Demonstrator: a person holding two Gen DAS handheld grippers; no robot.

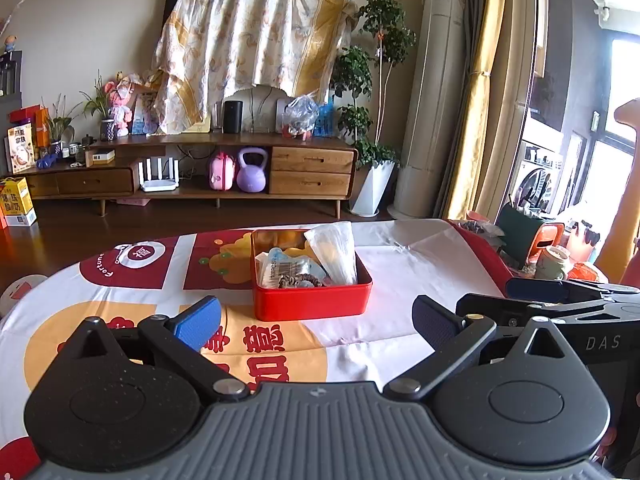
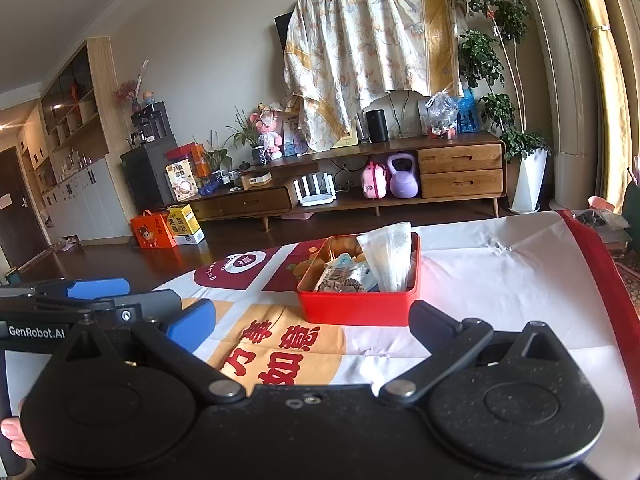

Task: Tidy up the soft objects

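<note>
A red tin box (image 1: 312, 302) stands on the printed tablecloth, just ahead of both grippers. Inside it lie a crumpled clear plastic bag (image 1: 334, 248), a pale blue packet (image 1: 280, 264) and a dark scrunchie (image 1: 300, 280). My left gripper (image 1: 316, 326) is open with nothing between its fingers, a short way in front of the tin's near wall. In the right wrist view the same tin (image 2: 356, 306) sits slightly right of centre. My right gripper (image 2: 312, 322) is also open and holds nothing. The two grippers are side by side.
The white, red and orange tablecloth (image 1: 400, 272) covers a round table whose far edge curves behind the tin. A mug (image 1: 554, 262) and clutter stand off its right side. A wooden TV cabinet (image 1: 224, 168) lines the far wall. A hand (image 2: 12, 436) grips the left tool.
</note>
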